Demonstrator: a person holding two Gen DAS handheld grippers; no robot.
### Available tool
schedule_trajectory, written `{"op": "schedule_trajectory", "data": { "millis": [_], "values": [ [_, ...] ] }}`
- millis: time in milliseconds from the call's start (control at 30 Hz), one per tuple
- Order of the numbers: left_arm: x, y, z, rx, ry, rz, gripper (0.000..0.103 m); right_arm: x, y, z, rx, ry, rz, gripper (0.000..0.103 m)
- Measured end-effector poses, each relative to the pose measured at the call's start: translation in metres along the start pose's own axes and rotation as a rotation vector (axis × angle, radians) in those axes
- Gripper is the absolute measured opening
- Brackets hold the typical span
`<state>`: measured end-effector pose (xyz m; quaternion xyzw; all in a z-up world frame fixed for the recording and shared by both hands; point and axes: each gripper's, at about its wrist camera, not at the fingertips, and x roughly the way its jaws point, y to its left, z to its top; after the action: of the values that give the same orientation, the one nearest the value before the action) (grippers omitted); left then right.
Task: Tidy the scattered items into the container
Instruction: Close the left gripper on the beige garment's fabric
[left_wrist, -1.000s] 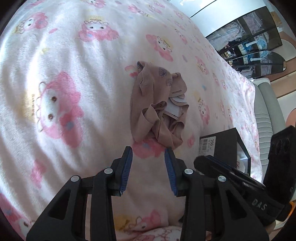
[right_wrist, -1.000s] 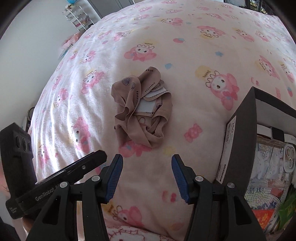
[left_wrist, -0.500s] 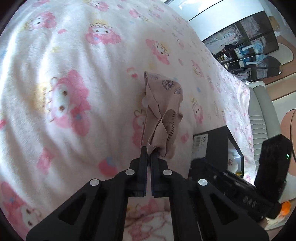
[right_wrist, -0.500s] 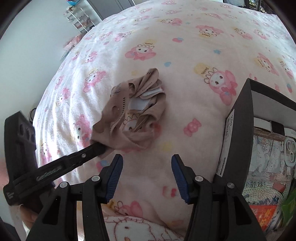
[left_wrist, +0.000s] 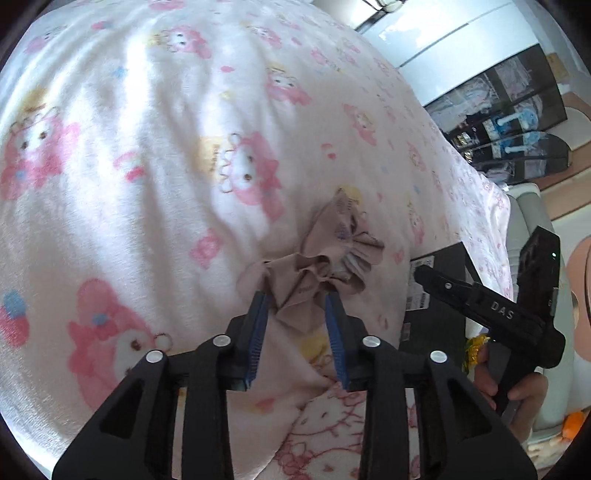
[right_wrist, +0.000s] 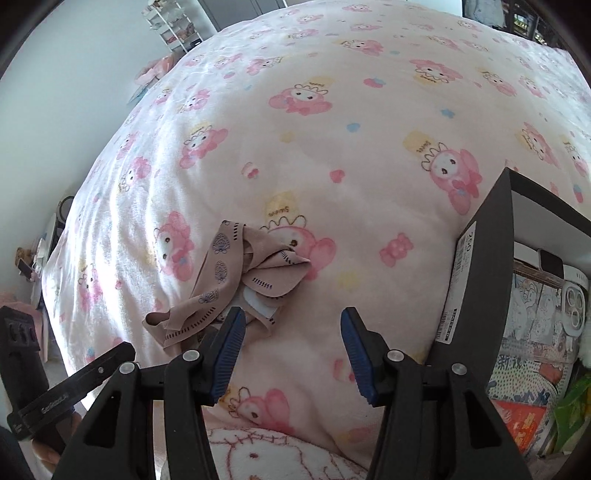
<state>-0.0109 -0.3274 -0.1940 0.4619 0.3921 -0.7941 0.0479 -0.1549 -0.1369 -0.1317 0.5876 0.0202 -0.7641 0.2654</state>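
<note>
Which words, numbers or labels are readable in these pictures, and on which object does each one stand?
"DAS": on the right hand-held gripper, on its arm, in the left wrist view.
"250", the last digit uncertain: on the white label of the black box.
The label's small print and barcode: too small to read.
Yellow patches on the pink blanket: a cursive word, not readable.
Lettering on the left hand-held gripper: blurred.

- Our left gripper (left_wrist: 297, 295) points steeply down, its jaws opening.
- Our right gripper (right_wrist: 293, 347) tilts down, jaws apart and closing slightly.
</note>
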Motion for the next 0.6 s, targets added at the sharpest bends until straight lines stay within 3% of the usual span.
{"op": "schedule_trajectory", "data": {
  "millis": [67,167,200,233,300,367,467,500,600],
  "values": [
    [0.025,-0.012,0.007,0.037,0.046,0.012,0.042,0.005,-0.006,0.0,0.032,0.014,0.018,0.05],
    [0.065,-0.011,0.015,0.036,0.114,0.117,0.049,0.014,-0.005,-0.004,0.023,0.045,0.03,0.05],
    [0.075,-0.007,0.017,0.022,0.126,0.152,0.045,0.017,-0.004,-0.006,0.015,0.054,0.035,0.05],
    [0.078,-0.005,0.019,0.017,0.125,0.174,0.029,0.019,-0.004,-0.008,0.008,0.064,0.036,0.05],
    [0.069,-0.003,0.023,0.025,0.087,0.181,0.004,0.021,-0.004,-0.008,-0.003,0.072,0.026,0.05],
    [0.046,0.001,0.025,0.002,0.012,0.135,0.004,0.021,-0.004,-0.005,-0.005,0.068,0.021,0.05],
    [0.004,0.012,0.025,-0.023,-0.142,0.184,0.004,0.027,-0.002,0.003,-0.007,0.079,0.028,0.05],
    [-0.004,0.019,0.024,-0.044,-0.163,0.201,0.004,0.029,-0.001,0.006,-0.006,0.084,0.026,0.05],
    [0.001,0.037,0.026,-0.07,-0.117,0.225,0.006,0.032,0.004,0.013,-0.036,0.084,0.028,0.051]
  ]
}}
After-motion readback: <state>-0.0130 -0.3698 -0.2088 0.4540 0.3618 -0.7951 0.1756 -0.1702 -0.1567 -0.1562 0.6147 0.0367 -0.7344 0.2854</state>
